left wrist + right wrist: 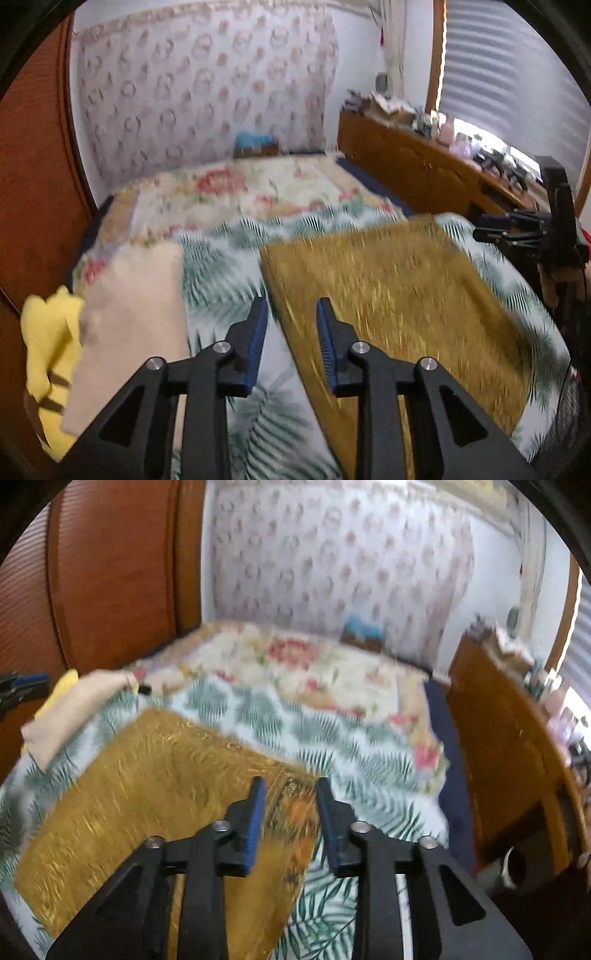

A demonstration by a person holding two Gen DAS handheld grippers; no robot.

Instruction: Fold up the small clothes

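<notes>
Blurred, both views. Mustard-gold cloth (pixel 399 295) spread flat on the palm-leaf bedspread (pixel 221 258), across the near part of the bed, its far edge near a floral quilt (pixel 240 192).

Left hand-held gripper (pixel 291 314) poised above the cloth's left edge, jaws parted with a clear gap, nothing between the blue pads (pixel 258 332); whether touching the fabric, cannot tell. Right hand-held gripper (pixel 290 794) over the cloth's right-hand corner, jaws likewise apart and holding nothing. Seen from the left wrist camera, that same right hand-held gripper at the far right edge of the bed, beyond the cloth.

To the left of the gold cloth, apart from it, a folded beige garment (pixel 129 314) lying on the bedspread, with a yellow plush toy (pixel 48 350) just beside and partly under it. Wooden sideboard (pixel 424 166) along the right of the bed, cluttered on top. Floral fabric hanging on the wall (pixel 207 85) behind. Reddish wooden panel (pixel 110 561) at the left side.
</notes>
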